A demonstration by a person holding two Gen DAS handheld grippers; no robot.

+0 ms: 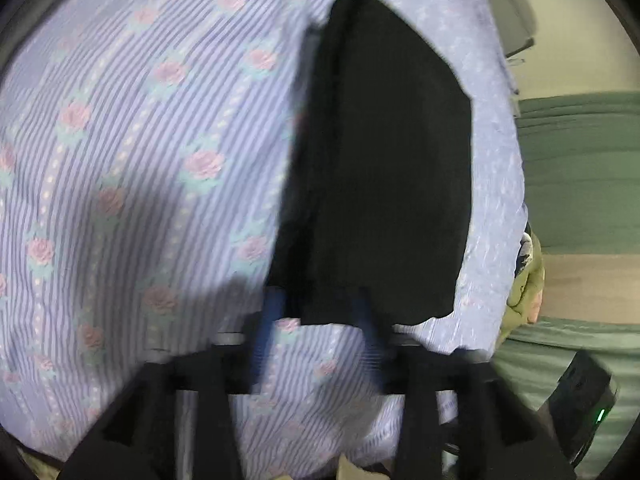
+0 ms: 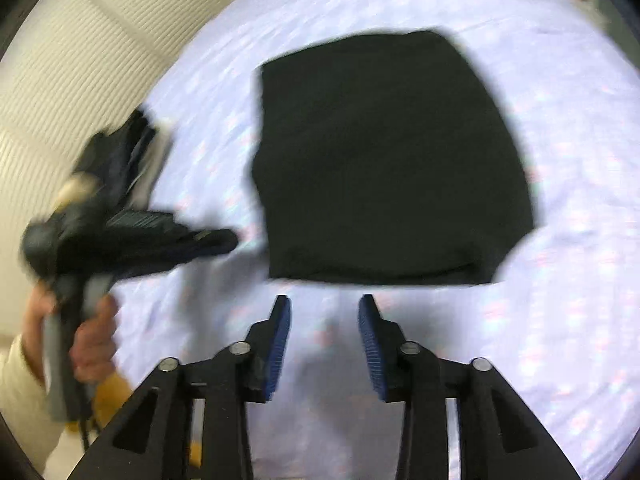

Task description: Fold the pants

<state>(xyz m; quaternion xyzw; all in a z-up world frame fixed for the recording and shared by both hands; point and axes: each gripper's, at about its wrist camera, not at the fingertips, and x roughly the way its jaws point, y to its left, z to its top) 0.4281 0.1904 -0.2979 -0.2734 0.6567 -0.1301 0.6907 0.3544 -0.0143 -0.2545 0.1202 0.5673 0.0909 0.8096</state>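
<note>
Lavender bedsheet (image 1: pixel 132 168) with thin stripes and rows of pink roses covers the work surface and fills most of both wrist views; in the right wrist view the same sheet (image 2: pixel 560 160) looks paler and blurred. On it lie the black pants (image 2: pixel 384 160), folded into a compact, roughly rectangular bundle that rests flat on the sheet, with a layered fold edge along the side nearest the right gripper (image 2: pixel 325 320). That gripper sits just short of the pants' near edge, apart from the cloth, its two blue ribbed fingers (image 2: pixel 280 332) spread with bare sheet showing between them and nothing held. To the left of the pants, beyond their left edge, the left gripper (image 2: pixel 224 240) is seen as a dark, motion-blurred tool held in the person's hand (image 2: pixel 94 340), with a cream sleeve (image 2: pixel 16 384) at the wrist; it hangs over the sheet beside the pants and not touching them. From the left wrist view the pants (image 1: pixel 380 168) appear as a dark wedge reaching close to this gripper (image 1: pixel 320 316), whose blue fingers (image 1: pixel 268 320) are parted with striped sheet visible between them; the pants' near corner overlaps the fingertips in the view, but whether it touches them cannot be told through the blur. Beyond the sheet's far edge from the pants, green fabric (image 1: pixel 580 168) lies in folds.
</note>
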